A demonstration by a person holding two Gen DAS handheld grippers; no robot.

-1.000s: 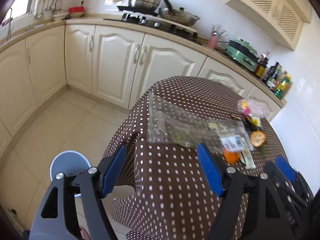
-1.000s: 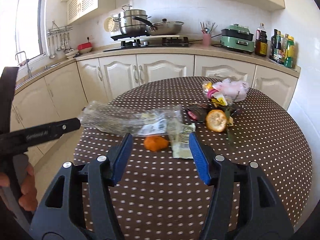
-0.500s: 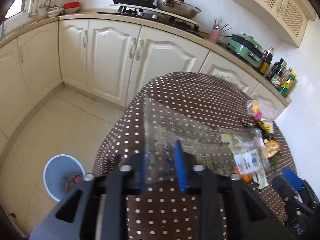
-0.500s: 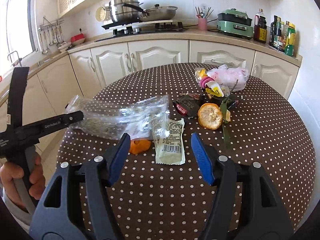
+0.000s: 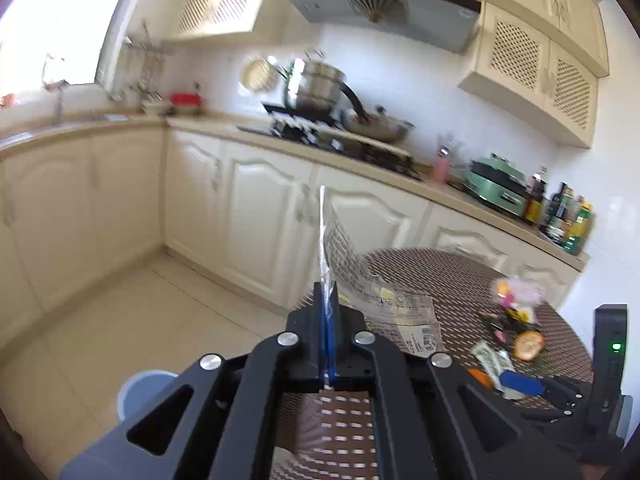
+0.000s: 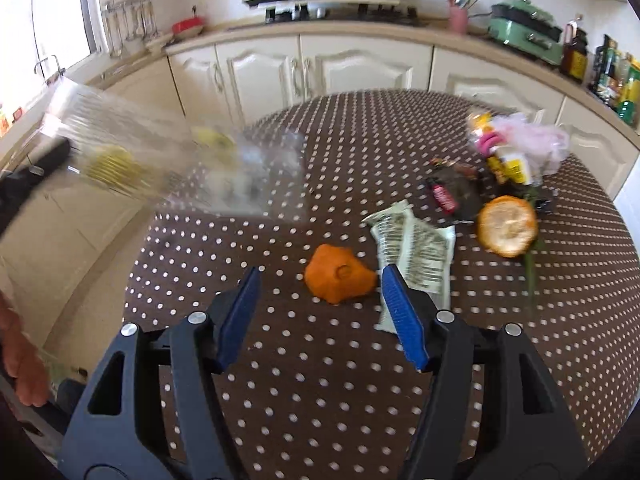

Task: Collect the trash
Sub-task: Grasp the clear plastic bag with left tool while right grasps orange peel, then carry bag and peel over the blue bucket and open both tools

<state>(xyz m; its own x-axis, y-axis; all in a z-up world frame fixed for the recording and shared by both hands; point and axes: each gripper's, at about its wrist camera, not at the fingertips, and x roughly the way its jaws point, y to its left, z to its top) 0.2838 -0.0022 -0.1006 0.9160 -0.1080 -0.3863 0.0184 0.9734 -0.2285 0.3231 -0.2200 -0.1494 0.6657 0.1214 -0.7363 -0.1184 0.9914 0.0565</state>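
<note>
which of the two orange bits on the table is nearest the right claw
The orange peel scrap, lying between the open right claw fingers; the cut orange half sits farther off to the right.

Bright daylight floods in from the window (image 5: 36,28) at upper left, blown out to white. Both views are smeared by motion blur, worst on the clear plastic bag (image 6: 168,168). Fisheye bending curves the cabinets (image 5: 256,208), with dark corners.

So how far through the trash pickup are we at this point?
Nothing visibly binned yet. In hand: the left gripper is shut on the clear plastic bag, lifted off the table. Left: the open right gripper hovers by the orange peel; the printed wrapper, half orange and pink bag pile remain.
</note>
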